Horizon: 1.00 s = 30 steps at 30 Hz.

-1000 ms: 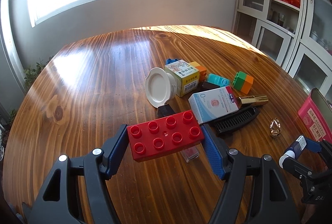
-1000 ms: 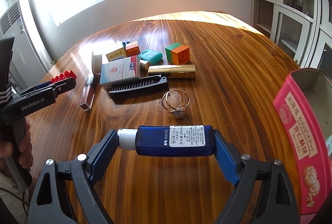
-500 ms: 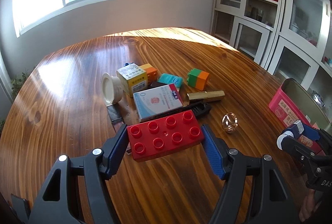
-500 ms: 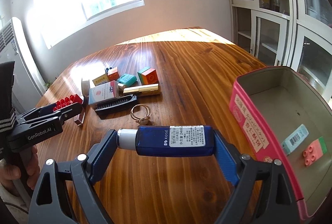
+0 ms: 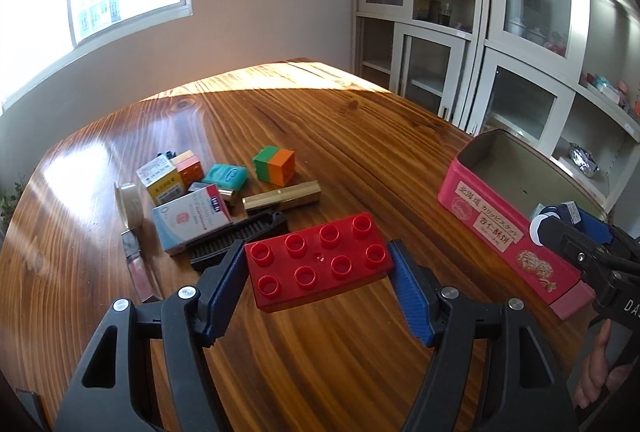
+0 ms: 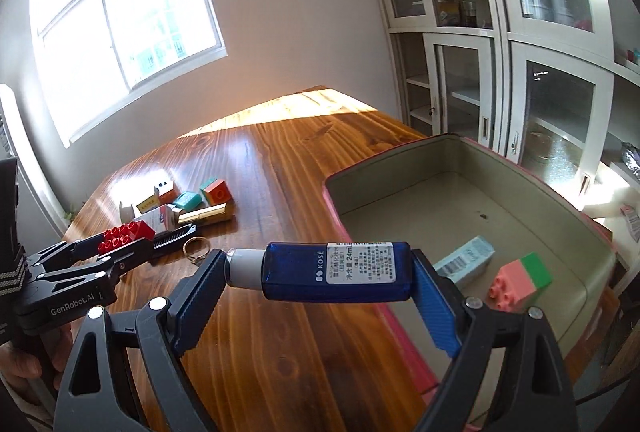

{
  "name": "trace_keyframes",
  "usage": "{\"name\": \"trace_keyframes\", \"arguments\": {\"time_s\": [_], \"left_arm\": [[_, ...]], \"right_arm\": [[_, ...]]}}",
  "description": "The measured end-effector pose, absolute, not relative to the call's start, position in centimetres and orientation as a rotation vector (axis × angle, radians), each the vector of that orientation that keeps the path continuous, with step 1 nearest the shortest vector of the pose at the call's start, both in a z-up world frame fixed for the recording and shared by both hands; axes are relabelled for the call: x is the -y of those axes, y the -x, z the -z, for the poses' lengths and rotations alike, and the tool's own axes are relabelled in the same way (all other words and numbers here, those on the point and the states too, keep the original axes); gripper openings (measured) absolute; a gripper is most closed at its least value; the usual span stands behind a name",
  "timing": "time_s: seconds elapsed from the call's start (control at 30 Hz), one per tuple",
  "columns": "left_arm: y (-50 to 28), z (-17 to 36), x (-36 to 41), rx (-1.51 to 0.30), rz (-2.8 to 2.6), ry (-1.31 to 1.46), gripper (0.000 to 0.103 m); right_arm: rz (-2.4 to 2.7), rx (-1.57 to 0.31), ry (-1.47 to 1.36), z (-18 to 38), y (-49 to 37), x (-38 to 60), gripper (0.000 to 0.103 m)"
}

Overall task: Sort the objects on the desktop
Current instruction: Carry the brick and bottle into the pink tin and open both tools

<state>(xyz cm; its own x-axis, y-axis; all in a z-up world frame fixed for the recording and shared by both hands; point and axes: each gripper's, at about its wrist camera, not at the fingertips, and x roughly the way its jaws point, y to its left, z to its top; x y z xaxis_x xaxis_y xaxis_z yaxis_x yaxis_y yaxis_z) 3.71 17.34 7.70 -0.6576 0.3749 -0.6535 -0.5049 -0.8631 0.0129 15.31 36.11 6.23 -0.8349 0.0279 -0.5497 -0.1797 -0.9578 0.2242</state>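
Note:
My left gripper (image 5: 318,264) is shut on a red studded brick (image 5: 318,262) and holds it above the wooden table, left of the pink tin (image 5: 504,228). My right gripper (image 6: 320,274) is shut on a blue KOSE bottle (image 6: 336,276) with a white cap, held crosswise over the tin's left rim (image 6: 340,220). Inside the tin lie a light blue box (image 6: 468,262) and a pink and green block (image 6: 520,280). In the right wrist view the left gripper with the red brick (image 6: 124,234) is at the left.
A pile on the table holds a green and orange block (image 5: 276,164), a teal box (image 5: 226,176), a gold tube (image 5: 282,196), a black comb (image 5: 240,234), a white and red box (image 5: 192,218), a yellow box (image 5: 160,180) and a white lid (image 5: 130,204). White cabinets (image 5: 480,32) stand behind.
Both grippers have swung right toward the pink tin. The tin now fills more of both views, and the blue bottle has come over its left rim. Both grips are unchanged.

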Motion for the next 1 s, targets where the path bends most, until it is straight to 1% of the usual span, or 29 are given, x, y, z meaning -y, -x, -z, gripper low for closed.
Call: {"name": "trace_keyframes", "arguments": {"time_s": [0.13, 0.43, 0.57, 1.0], "left_arm": [[-4.8, -8.0, -19.9, -0.301, -2.435, 0.892, 0.073], [-6.8, -8.6, -24.7, -0.356, -2.358, 0.855, 0.073], [-7.7, -8.6, -26.5, -0.388, -2.327, 0.841, 0.073], [-9.6, -8.1, -31.2, -0.447, -2.217, 0.825, 0.073]], "right_arm": [[-2.824, -0.42, 0.801, -6.3, -16.8, -38.6, 0.091], [-2.721, -0.371, 0.704, -6.2, -19.4, -42.5, 0.091], [-2.697, -0.444, 0.699, -5.7, -20.0, -44.3, 0.091], [-2.626, -0.545, 0.64, -5.0, -21.5, -47.5, 0.092]]}}
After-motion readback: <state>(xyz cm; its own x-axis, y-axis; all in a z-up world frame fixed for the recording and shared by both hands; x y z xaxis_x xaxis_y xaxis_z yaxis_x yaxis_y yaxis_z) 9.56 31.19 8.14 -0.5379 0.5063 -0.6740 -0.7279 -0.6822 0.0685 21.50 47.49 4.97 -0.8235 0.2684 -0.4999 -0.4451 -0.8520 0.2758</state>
